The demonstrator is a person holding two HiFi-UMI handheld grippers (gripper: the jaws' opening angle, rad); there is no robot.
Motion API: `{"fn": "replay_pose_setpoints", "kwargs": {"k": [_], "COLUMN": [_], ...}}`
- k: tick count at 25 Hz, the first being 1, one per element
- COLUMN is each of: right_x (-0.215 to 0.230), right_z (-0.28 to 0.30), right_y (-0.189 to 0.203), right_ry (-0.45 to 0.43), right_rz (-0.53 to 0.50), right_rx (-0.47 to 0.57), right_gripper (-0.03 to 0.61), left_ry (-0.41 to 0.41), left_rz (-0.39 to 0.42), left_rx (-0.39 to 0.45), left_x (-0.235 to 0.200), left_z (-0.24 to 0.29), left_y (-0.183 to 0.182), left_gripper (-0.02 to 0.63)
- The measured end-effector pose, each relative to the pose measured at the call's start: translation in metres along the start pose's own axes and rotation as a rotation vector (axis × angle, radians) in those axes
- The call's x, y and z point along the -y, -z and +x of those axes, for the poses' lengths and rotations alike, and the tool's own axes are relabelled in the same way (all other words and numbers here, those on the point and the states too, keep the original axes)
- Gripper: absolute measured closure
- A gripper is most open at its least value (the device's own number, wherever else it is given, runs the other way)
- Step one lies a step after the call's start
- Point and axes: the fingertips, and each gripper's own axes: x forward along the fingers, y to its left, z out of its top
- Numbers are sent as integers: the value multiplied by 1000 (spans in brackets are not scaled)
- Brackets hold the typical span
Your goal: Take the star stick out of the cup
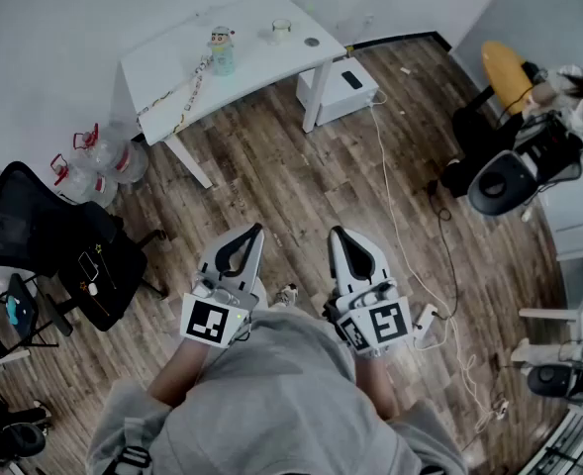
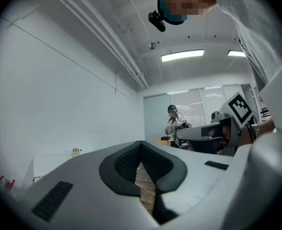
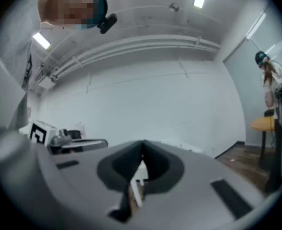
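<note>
A pale blue cup (image 1: 222, 57) stands on the white table (image 1: 261, 62) far ahead, with a small figure-topped piece sticking out of it; no star shape can be made out at this distance. The same figure (image 2: 75, 152) shows tiny in the left gripper view. Both grippers are held close to my body over the wooden floor, far from the table. My left gripper (image 1: 256, 229) (image 2: 141, 143) is shut with nothing between its jaws. My right gripper (image 1: 335, 231) (image 3: 142, 143) is shut and empty too.
A small cup (image 1: 281, 30), a dark disc (image 1: 312, 42) and a long patterned strip (image 1: 182, 95) also lie on the table. A white box (image 1: 340, 87) sits beside its leg. A black chair (image 1: 44, 240), water jugs (image 1: 98, 161), floor cables (image 1: 410, 250) and a seated person (image 1: 568, 92) surround the open floor.
</note>
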Motion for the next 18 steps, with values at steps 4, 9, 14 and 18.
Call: {"fn": "replay_pose_setpoints", "kwargs": {"k": [4, 9, 14, 18], "right_x": [3, 10, 18, 18], "right_z": [2, 5, 4, 3], "right_y": [3, 4, 5, 6], "right_ry": [2, 6, 9, 1], "right_rz": [4, 3, 5, -11], "right_rx": [-10, -18, -27, -29], "right_gripper": [543, 543, 543, 543], "left_ry": [10, 10, 14, 24], "left_rz": [-7, -1, 7, 5], "left_rx": [-15, -19, -18, -22], "left_x": [3, 4, 8, 12], "left_z": [4, 11, 18, 23], "left_y": [6, 8, 8, 11], "left_gripper": [583, 583, 583, 583]}}
